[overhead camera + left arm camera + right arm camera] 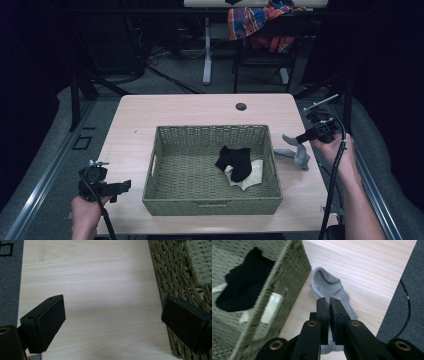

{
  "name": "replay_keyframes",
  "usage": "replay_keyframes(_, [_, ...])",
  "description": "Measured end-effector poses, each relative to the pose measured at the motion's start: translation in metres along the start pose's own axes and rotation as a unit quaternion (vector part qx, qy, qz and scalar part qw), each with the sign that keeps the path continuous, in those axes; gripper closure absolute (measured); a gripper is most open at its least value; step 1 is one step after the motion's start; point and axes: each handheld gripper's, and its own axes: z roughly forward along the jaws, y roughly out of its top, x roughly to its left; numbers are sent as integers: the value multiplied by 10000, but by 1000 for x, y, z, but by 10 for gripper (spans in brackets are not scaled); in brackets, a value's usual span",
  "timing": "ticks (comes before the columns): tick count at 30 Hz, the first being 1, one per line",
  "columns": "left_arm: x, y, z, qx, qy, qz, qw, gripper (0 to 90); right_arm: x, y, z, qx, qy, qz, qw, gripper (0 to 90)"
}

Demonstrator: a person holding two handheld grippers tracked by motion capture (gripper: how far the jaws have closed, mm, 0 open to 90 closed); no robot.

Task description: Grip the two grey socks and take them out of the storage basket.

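Basket (210, 197): woven, green, sat mid-worktop (150, 112).
Black sock (234, 161): lay inside the basket, right of its middle, on top of a cream sock (252, 172).
Grey sock (299, 152): was just outside the basket's right wall, partly lifted off the worktop.
Right gripper (329, 302): was right of the basket, its jaws pinched together on the grey sock.
Left gripper (112, 322): was at the basket's near-left corner, jaws wide apart over bare wood, nothing between them.
Plaid cloth (260, 22): hung on a chair well beyond the basket.
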Motion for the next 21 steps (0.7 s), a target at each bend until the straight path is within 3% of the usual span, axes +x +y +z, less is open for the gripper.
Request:
replay_keyframes(7, [-1, 0, 0, -4, -3, 14, 10000, 54, -4, -4, 18, 91, -59, 32, 9999, 864])
replay_keyframes(12, [-1, 0, 1, -4, -6, 32, 10000, 54, -10, -6, 42, 171, 36, 179, 9997, 864])
replay_keyframes(16, [-2, 1, 1, -9, -15, 50, 10000, 54, -12, -6, 58, 393, 58, 83, 9992, 864])
replay_keyframes(21, [-2, 1, 1, 8, -11, 55, 10000, 54, -13, -9, 73, 437, 150, 131, 9988, 862])
